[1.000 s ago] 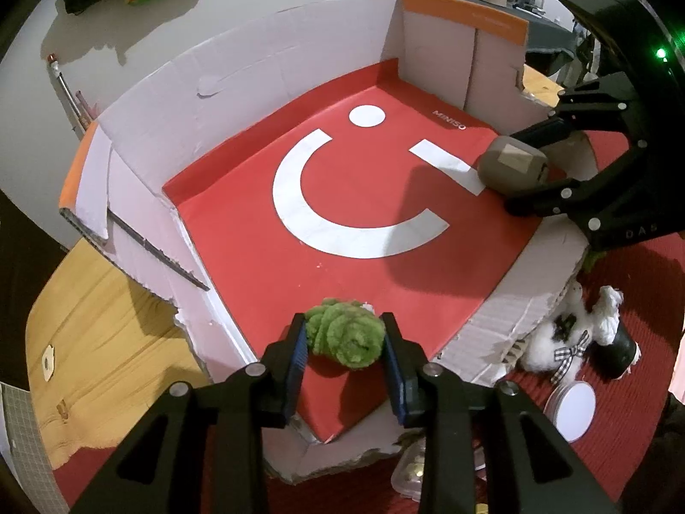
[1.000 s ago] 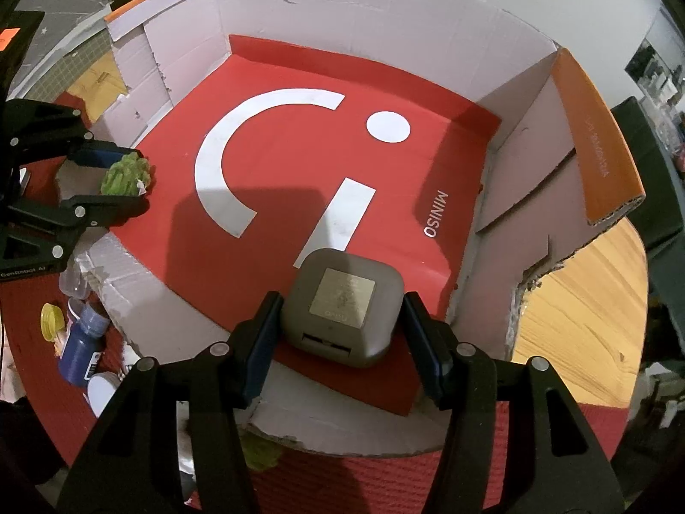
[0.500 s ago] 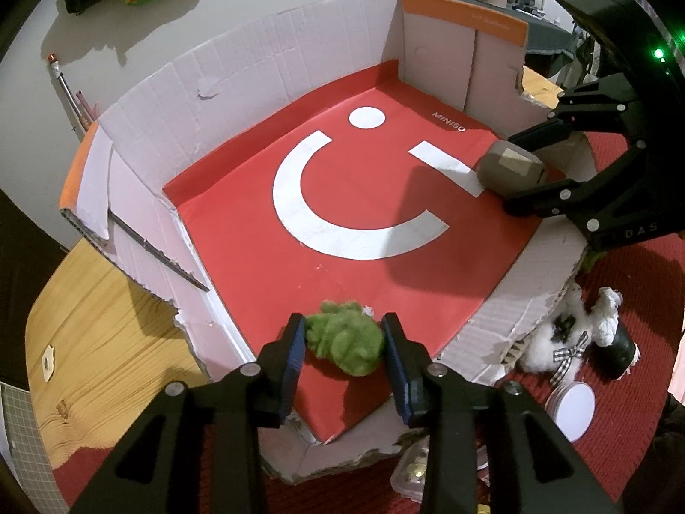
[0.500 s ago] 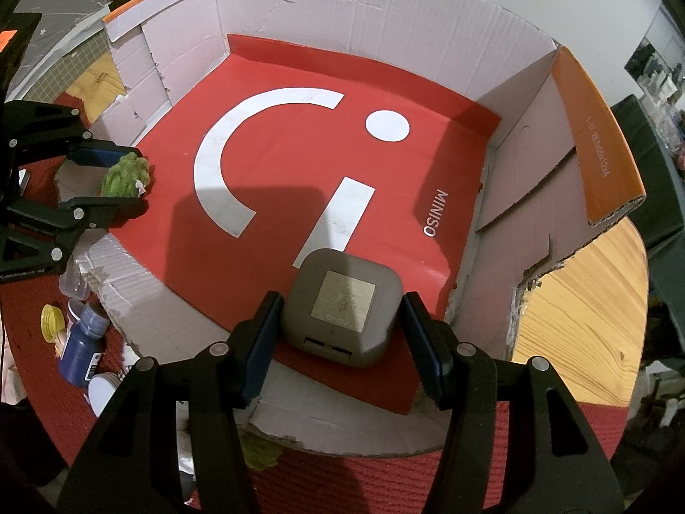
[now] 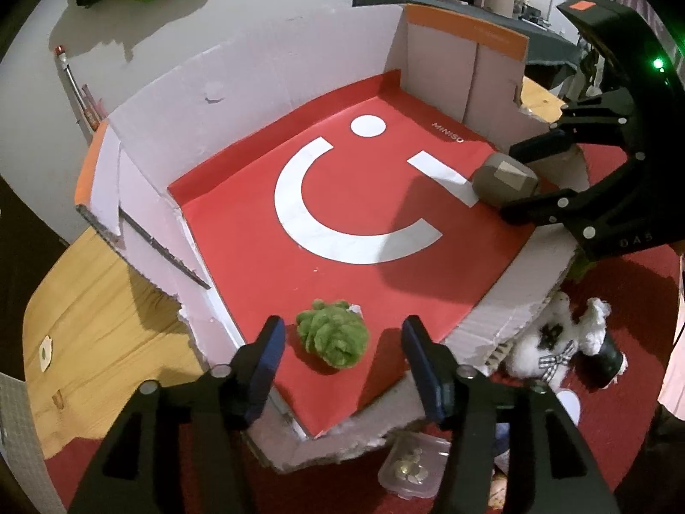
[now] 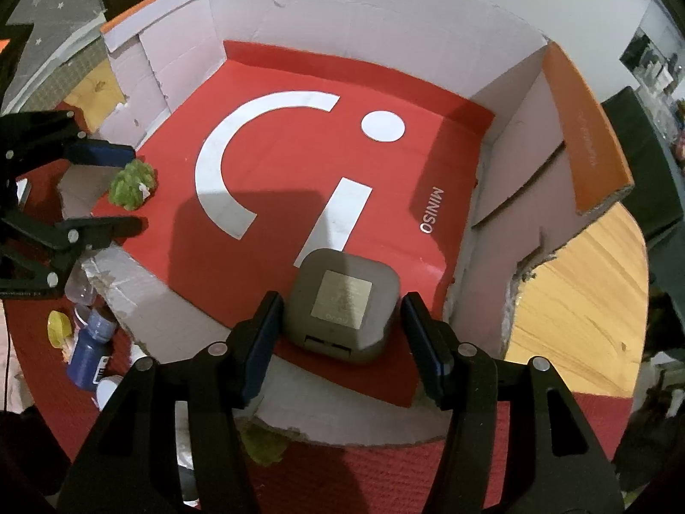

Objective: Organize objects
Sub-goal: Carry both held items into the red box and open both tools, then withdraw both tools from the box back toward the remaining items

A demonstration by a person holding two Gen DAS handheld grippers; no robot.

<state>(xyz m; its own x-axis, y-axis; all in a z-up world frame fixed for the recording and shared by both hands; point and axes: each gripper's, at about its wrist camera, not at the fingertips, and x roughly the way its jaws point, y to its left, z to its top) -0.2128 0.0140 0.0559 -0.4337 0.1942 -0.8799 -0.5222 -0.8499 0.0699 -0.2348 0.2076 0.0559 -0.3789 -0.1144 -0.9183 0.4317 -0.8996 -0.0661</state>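
**Both tools let go inside the cardboard box**

Since a second ago both tools have spread apart: the left tool (image 5: 342,345), then clamped on the green fuzzy ball (image 5: 333,333), now stands wide with clear gaps on either side of it, and the right tool (image 6: 342,325), then tight against the grey square case (image 6: 342,306), now shows a narrow gap at each pad.

The ball lies on the red liner sheet (image 5: 342,265) close to the near corner of the box, just inside the torn cardboard rim (image 5: 492,321). The grey case sits flat on the same sheet at the opposite near edge, its metallic label plate facing up, with the white stroke of the printed smile running up to its far side. From the left wrist view the case (image 5: 505,180) appears between the right tool's black fingers (image 5: 543,205).

Most of the red floor between the two objects lies open, bounded by upright pale cardboard walls (image 6: 342,13) on the far sides and low ragged walls on the near ones. An orange-edged flap (image 6: 582,137) leans outward on the right.

Outside the low wall, on the red mat covering the table, lie a white plush toy (image 5: 552,342), a blue bottle (image 6: 90,351) and a clear plastic container (image 5: 413,467). Bare wood of the table (image 5: 94,312) shows beyond the side walls.
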